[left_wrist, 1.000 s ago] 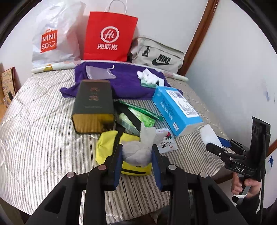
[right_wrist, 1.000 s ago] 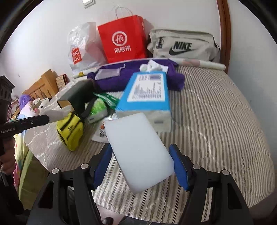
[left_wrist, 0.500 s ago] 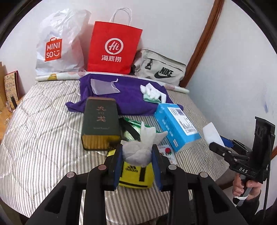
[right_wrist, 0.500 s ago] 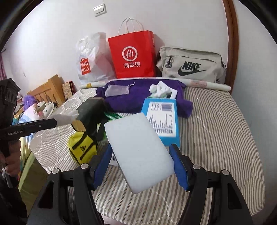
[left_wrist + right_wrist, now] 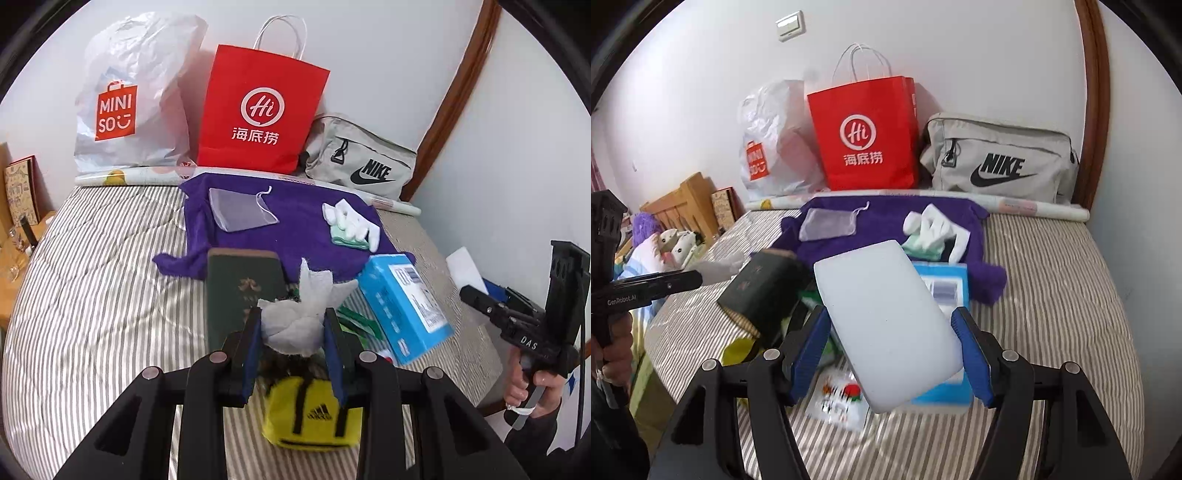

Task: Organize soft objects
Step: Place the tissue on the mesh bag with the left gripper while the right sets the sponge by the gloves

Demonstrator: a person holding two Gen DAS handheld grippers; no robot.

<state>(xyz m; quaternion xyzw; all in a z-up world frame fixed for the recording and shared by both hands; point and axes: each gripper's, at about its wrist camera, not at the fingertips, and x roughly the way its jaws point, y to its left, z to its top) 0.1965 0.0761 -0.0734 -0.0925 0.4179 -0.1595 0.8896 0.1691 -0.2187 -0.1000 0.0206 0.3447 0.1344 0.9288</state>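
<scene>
My left gripper is shut on a crumpled white-grey cloth and holds it above the bed, over a dark green box and a yellow Adidas pouch. My right gripper is shut on a white foam sponge, held above a blue box. A purple towel lies at the back of the bed with a clear mesh pouch and a pile of white and green soft pieces on it. The right gripper also shows in the left wrist view.
A Miniso plastic bag, a red paper bag and a grey Nike bag stand against the wall. Green packets lie between the boxes. The striped mattress has a bare right side. Wooden furniture is at left.
Both grippers have risen and moved forward over the bed, each keeping its load. The yellow pouch and boxes now sit lower and nearer in both views.
</scene>
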